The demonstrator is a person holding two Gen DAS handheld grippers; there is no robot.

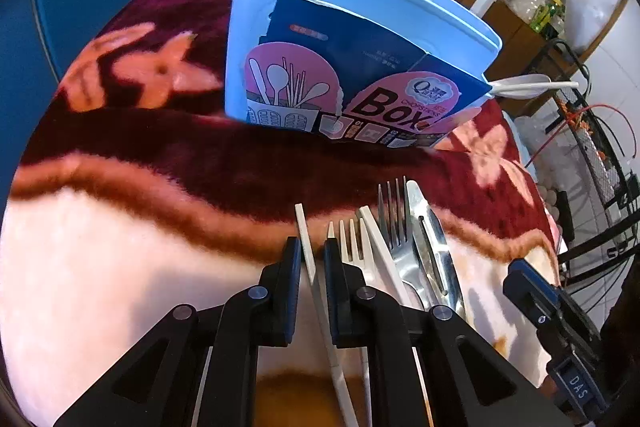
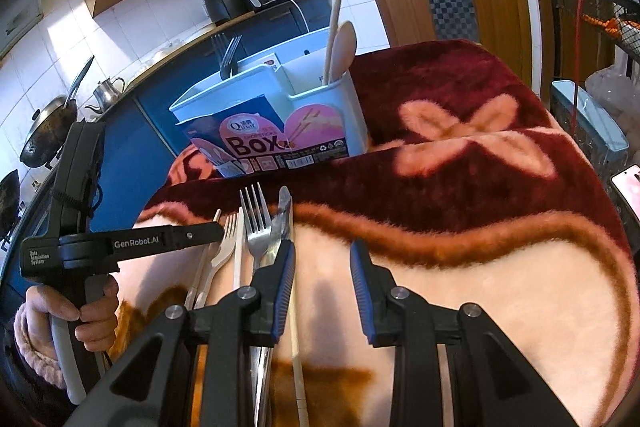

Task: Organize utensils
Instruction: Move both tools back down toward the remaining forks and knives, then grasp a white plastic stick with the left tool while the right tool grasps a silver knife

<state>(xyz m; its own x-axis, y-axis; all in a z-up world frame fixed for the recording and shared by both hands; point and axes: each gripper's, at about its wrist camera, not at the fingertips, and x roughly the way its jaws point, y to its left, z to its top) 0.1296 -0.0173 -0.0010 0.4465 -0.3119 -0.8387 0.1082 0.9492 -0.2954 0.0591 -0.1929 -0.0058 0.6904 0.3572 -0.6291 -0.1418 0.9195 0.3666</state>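
**Left gripper on a chopstick**

Left gripper (image 1: 311,259) is nipping a white chopstick (image 1: 307,243) lying on the blanket (image 1: 120,267), beside the forks and knife (image 1: 430,227); right gripper (image 2: 322,263) hangs apart, nothing in it; box (image 2: 320,115) sits further back.

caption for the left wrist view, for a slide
Left gripper closing on a chopstick beside forks and a knife, utensil box behind.
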